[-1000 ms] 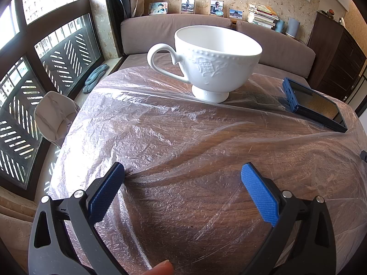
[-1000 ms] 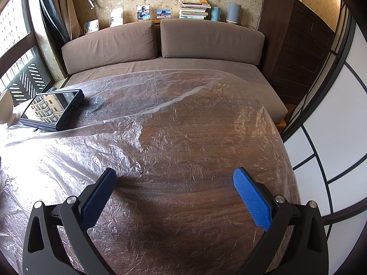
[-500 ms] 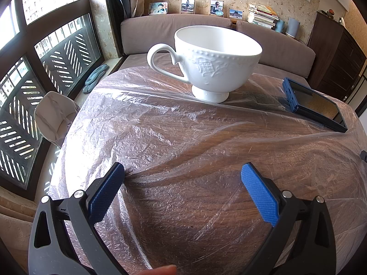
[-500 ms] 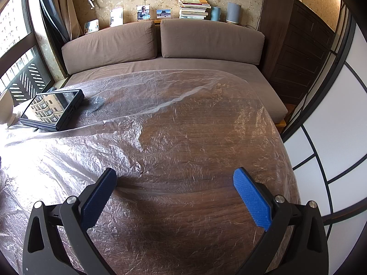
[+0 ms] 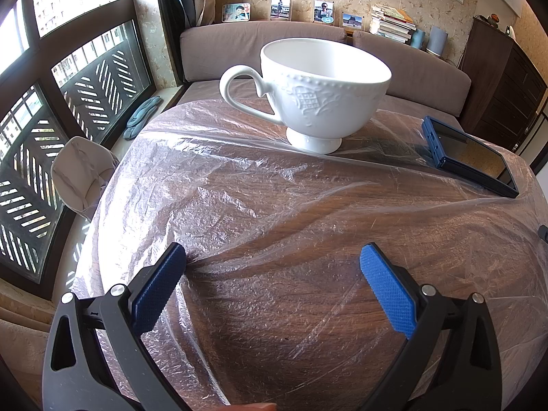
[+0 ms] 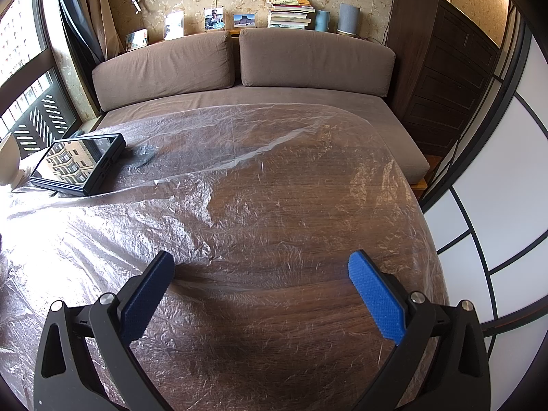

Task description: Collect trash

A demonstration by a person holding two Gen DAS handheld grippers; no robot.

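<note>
Left wrist view: the left tongs [image 5: 274, 287] stand wide apart at the bottom of the frame, blue pads facing each other, with nothing between them. Below them spreads a clear plastic sheet [image 5: 260, 212], crinkled and creased, which covers the dark wooden bench [image 5: 308, 311] across the whole middle of the frame; the left pad's tip lies at a fold of the sheet at lower left, though contact cannot be confirmed. A white footed cup [image 5: 318, 92] stands upright on the sheet at upper centre, handle toward the left of the frame. A blue-cased tablet [image 5: 469, 156] lies flat at right, well apart from the cup. A grey sofa [image 5: 239, 42] runs behind the bench at the top, and a pale chair [image 5: 80, 174] stands at left beside the window.

Right wrist view: the right tongs [image 6: 262, 294] are likewise wide apart and grip nothing, low in the frame. The same sheet [image 6: 191, 205] lies over the bench [image 6: 308, 239], with a raised ridge running from centre left toward upper centre. The tablet [image 6: 80, 162] rests on it at left of the frame, its screen reflecting a building. The sofa [image 6: 260, 68] fills the upper middle; a dark cabinet [image 6: 448, 68] stands at upper right.
</note>
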